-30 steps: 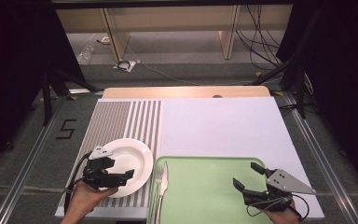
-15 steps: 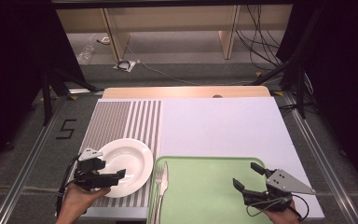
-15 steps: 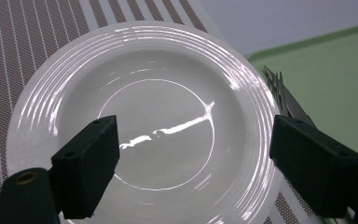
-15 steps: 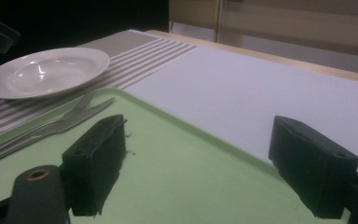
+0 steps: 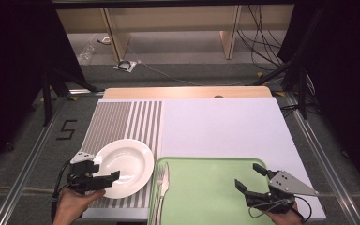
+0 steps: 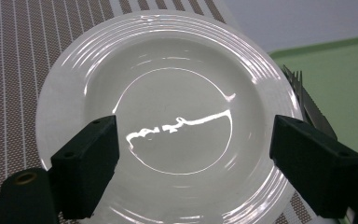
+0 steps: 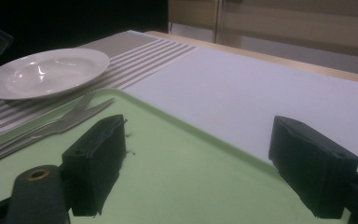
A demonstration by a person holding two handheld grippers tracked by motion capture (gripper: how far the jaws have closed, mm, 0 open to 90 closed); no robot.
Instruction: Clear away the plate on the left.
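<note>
The table (image 5: 225,126) lay as it had a second before: its white sheet ahead of both grippers, the striped mat (image 5: 122,123) under and beyond the left one. The green tray (image 5: 206,197) had not shifted either; it sat under the right gripper (image 5: 254,177), whose jaws stayed spread wide above the tray's bare floor with nothing between them. In the right gripper view the same jaws (image 7: 193,163) stood well apart over the green surface, the plate (image 7: 46,72) far off to their left.

What had changed was on the other side. Over the last second the left gripper (image 5: 107,172) had drawn back toward the person and swung, so that its jaws now pointed across the near part of the plate (image 5: 124,166) rather than reaching further over it. The plate itself seemed to rest where it had been, on the mat just left of the tray. From the left gripper view the jaws (image 6: 193,158) were spread, one over each side of the plate (image 6: 168,116), gripping nothing; whether they touched the rim I could not tell.

The fork and knife (image 5: 161,187) lay along the tray's left edge, just right of the left gripper and untouched.

Judging by this, the plate was being lined up for a grasp, and the hold had not yet been made
</note>
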